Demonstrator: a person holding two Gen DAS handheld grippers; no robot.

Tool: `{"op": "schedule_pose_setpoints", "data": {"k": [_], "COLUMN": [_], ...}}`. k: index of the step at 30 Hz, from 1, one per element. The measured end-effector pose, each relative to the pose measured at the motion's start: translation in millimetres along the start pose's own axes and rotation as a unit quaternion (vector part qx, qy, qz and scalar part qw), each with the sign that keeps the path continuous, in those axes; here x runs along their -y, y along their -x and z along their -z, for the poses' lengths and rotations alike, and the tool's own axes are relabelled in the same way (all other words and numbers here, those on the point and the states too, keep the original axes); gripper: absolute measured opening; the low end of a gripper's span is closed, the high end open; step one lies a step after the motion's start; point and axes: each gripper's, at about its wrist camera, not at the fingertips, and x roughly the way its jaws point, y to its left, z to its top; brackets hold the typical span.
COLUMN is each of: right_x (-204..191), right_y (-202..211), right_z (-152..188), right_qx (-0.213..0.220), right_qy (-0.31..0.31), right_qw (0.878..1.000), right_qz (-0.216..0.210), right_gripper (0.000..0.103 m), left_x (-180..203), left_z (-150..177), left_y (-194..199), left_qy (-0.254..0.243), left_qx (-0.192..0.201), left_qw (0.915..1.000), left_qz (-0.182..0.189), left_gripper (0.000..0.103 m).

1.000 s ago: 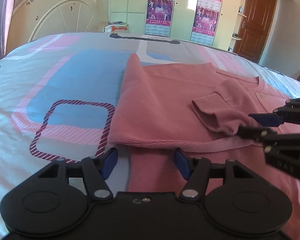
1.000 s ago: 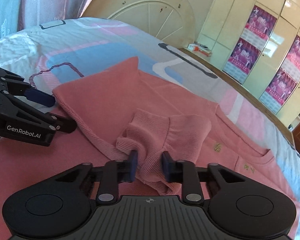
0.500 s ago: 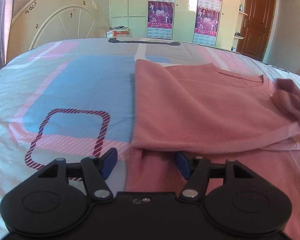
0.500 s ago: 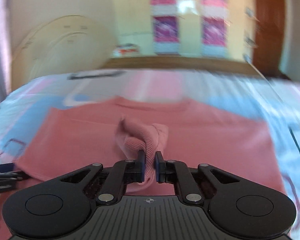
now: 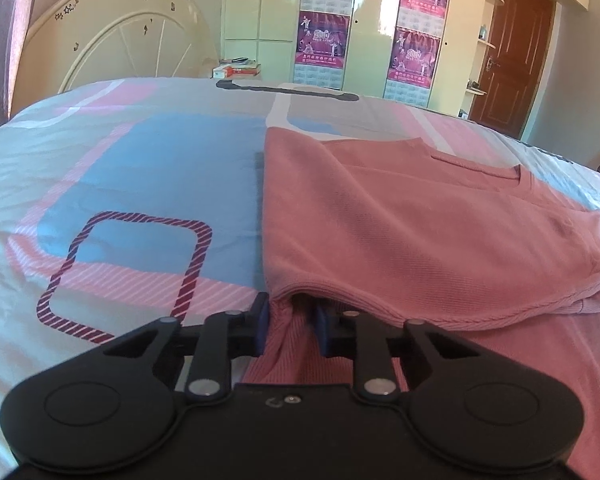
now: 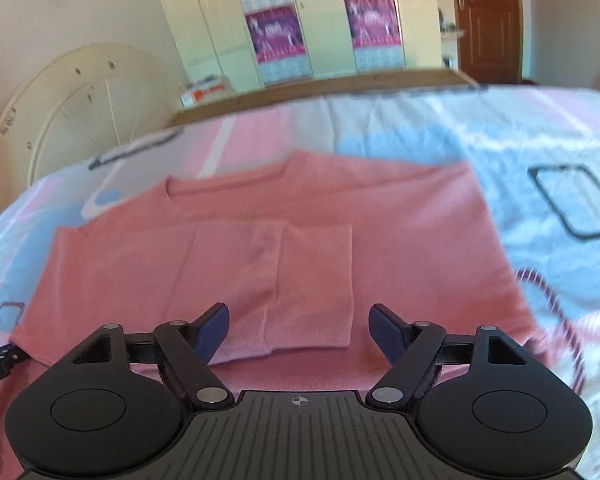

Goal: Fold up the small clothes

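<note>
One pink sweater (image 6: 400,232) lies flat on the patterned bedspread (image 5: 140,168), its neckline toward the far wardrobe (image 6: 328,24) and its length running from there back to the grippers. Its left side is folded over the body, leaving a straight edge, and a sleeve (image 6: 312,288) lies lengthwise on top with its cuff nearest the right wrist camera.

A second ago that sleeve was bunched in the right gripper (image 6: 299,328); now it is laid out flat and the jaws have just been opening, standing wide with nothing gripped, the cuff just beyond them. The left gripper (image 5: 290,328) has just been closing and pinches a ridge of the lower layer beneath the folded edge. Both grippers tilt downward at the bed.
</note>
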Motion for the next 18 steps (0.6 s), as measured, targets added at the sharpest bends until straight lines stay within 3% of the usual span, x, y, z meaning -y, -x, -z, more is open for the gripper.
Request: {"op": "schedule_pose_setpoints", "data": {"k": [2, 3, 5, 7, 11, 14, 16, 18], "right_x": [-1, -4, -12, -19, -29, -20, -15, -17], "right_y": [-10, -13, -15, -14, 2, -10, -16, -7], "right_z": [3, 4, 5, 2, -4, 3, 10, 10], "right_qx": [-0.018, -0.02, -0.027, -0.031, 0.014, -0.022, -0.046, -0.034], "right_qy": [-0.008, -0.007, 0.01, 0.026, 0.083, 0.083, 0.077, 0.082], "right_qw": [1.0, 1.0, 1.0, 0.999, 0.996, 0.996, 0.996, 0.996], "right_qz": [-0.002, -0.003, -0.008, -0.019, 0.012, 0.032, 0.015, 0.008], "right_gripper": [0.071, 0.06, 0.027, 0.015, 0.013, 0.013, 0.014, 0.031], "left_x": [0, 0, 0, -3, -4, -1, -3, -5], "left_z": [0, 0, -1, -1, -1, 0, -2, -6], "left_y": [1, 1, 1, 3, 4, 3, 4, 6], "left_qy": [-0.003, -0.003, 0.001, 0.007, 0.011, 0.005, 0.003, 0.005], "left_qx": [0.0, 0.0, -0.001, -0.002, -0.003, -0.005, -0.006, -0.007], "left_qw": [1.0, 1.0, 1.0, 1.0, 0.9999, 0.9999, 0.9999, 0.9999], "left_qz": [0.0, 0.001, 0.002, 0.006, 0.01, 0.009, 0.011, 0.012], "left_gripper": [0.019, 0.016, 0.013, 0.011, 0.01, 0.01, 0.01, 0.01]}}
